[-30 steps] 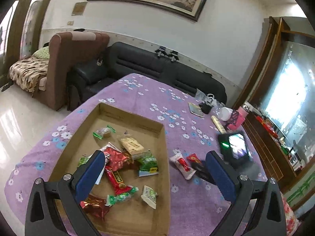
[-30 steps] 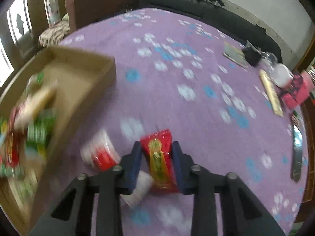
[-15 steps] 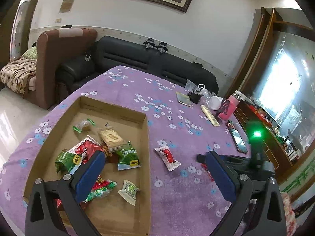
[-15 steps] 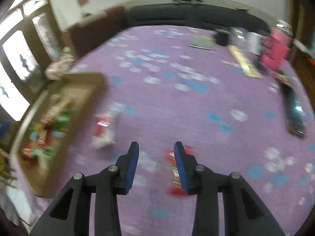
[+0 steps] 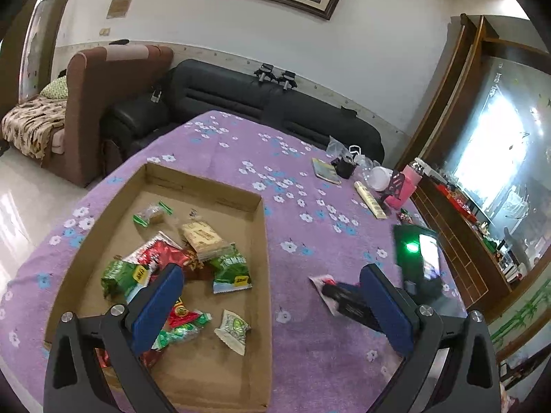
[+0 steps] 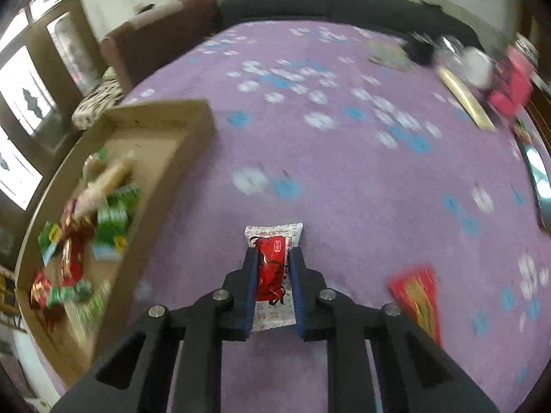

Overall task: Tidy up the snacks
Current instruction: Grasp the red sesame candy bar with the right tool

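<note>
Right gripper (image 6: 272, 258) is tipped steeply down at the table, its blue pads squeezed tight on a red-and-white snack packet (image 6: 272, 268). The packet runs lengthwise between the fingers, its white crimped end poking out past the tips over the purple flowered tablecloth (image 6: 344, 179). Whether the packet is clear of the cloth or resting on it, I can't tell through the blur. Just to the right lies a second red packet (image 6: 418, 292), flat on the cloth and apart from the gripper. Off to the left sits the cardboard tray (image 6: 165, 144), with a jumble of green and red packets inside.

Over to the left gripper (image 5: 272, 306): it's angled gently downward and gaping wide, nothing between its blue pads. Its left finger hangs over the tray's near end (image 5: 260, 258), where the loose snacks lie; its right finger is out over the cloth beyond the tray's wall. Just past that right finger, the other gripper's black body shows with the packet's white tip (image 5: 318, 280) peeking out. Farther back, a pink bottle (image 5: 404, 186) and small clutter stand at the far edge, then the black sofa (image 5: 275, 103).
</note>
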